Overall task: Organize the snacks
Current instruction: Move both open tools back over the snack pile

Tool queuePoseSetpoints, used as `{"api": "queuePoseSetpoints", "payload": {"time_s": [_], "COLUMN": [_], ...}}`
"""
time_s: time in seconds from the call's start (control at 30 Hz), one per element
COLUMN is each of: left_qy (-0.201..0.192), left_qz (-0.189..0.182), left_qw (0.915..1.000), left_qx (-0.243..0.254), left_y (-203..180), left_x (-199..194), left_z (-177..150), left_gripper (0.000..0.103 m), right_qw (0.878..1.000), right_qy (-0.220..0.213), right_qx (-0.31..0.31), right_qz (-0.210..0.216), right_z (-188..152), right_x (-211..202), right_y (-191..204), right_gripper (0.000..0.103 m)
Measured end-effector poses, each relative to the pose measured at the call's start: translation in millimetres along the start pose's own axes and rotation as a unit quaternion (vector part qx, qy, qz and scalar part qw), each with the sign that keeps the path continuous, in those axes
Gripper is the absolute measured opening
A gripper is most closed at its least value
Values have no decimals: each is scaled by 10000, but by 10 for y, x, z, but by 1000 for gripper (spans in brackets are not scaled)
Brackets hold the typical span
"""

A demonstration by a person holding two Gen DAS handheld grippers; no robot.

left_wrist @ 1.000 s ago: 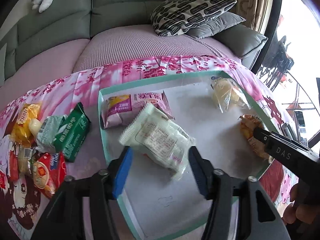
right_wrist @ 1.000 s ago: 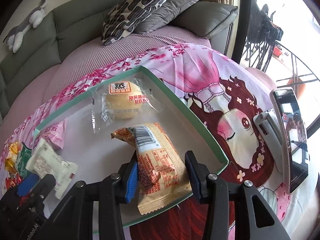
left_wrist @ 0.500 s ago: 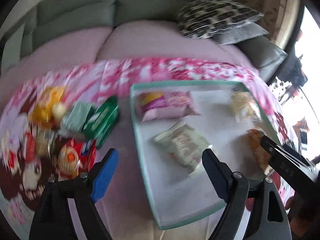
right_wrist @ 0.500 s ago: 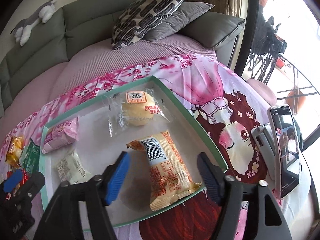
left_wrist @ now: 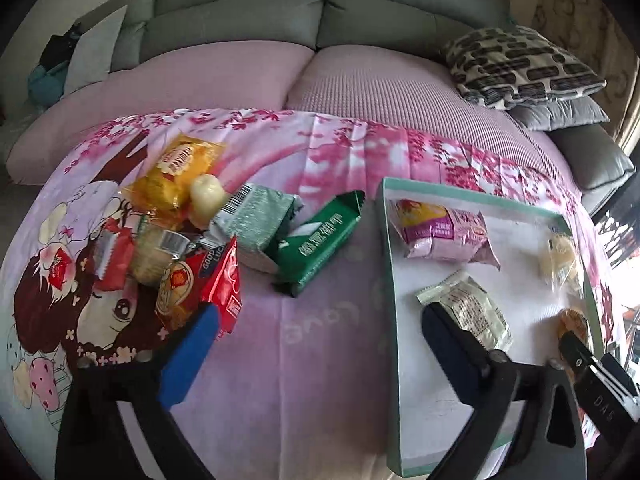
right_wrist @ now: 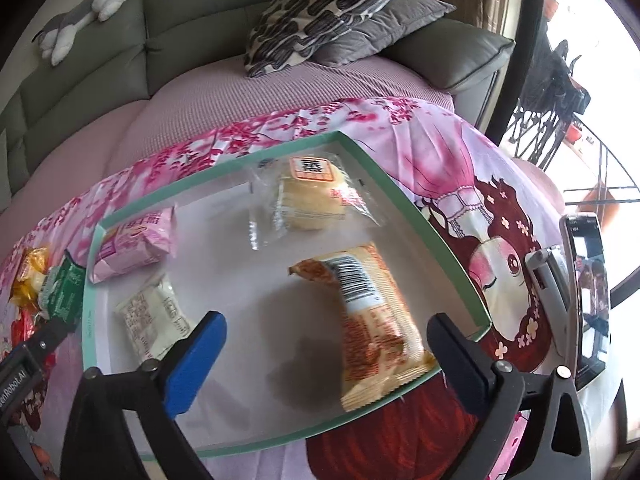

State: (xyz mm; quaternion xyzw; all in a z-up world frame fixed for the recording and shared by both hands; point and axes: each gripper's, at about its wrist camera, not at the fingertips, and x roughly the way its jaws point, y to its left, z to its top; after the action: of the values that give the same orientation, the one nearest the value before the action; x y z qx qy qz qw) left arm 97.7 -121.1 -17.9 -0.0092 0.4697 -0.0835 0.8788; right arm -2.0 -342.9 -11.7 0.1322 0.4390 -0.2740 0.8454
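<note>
Left gripper [left_wrist: 316,344] gapes wide and empty over bare cloth, the loose snack pile [left_wrist: 188,240] ahead-left, the tray [left_wrist: 390,280] to its right. Right gripper [right_wrist: 328,344] spreads wide, holding nothing, the orange packet [right_wrist: 372,320] lying in the tray between its fingers.

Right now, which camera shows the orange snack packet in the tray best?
The right wrist view: the orange packet lies whole and close, barcode up. The left wrist view catches only a sliver of it at the tray's far edge, behind the other hand-held gripper.
</note>
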Motion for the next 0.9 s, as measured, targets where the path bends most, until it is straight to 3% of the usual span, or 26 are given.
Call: {"api": "queuePoseSetpoints", "payload": {"time_s": [0.47,0.63,0.8,0.9], "left_qy": [-508,-690,-711,-765], "left_qz": [64,442,1144,1205], "left_qw": [9981,9952,9878,9839], "left_qx": [-353,-531,-775,-1076], "left_y": [270,553,928,1202], "left_x": [-414,-527,-599,-671], "left_z": [120,197,261,269], "left_gripper": [103,103,103,103], "right_qw": [9990,9981,9961,9944], "right_qy": [-236,-345,-394,-416], "right_qx": [-281,-309,-547,-716], "right_qz": [254,413,567,657], "right_z": [-8,-24,-78,-124], "right_x": [-172,-239,-275,-302], "right_y": [302,400,608,762], "right_gripper": [103,103,103,103]}}
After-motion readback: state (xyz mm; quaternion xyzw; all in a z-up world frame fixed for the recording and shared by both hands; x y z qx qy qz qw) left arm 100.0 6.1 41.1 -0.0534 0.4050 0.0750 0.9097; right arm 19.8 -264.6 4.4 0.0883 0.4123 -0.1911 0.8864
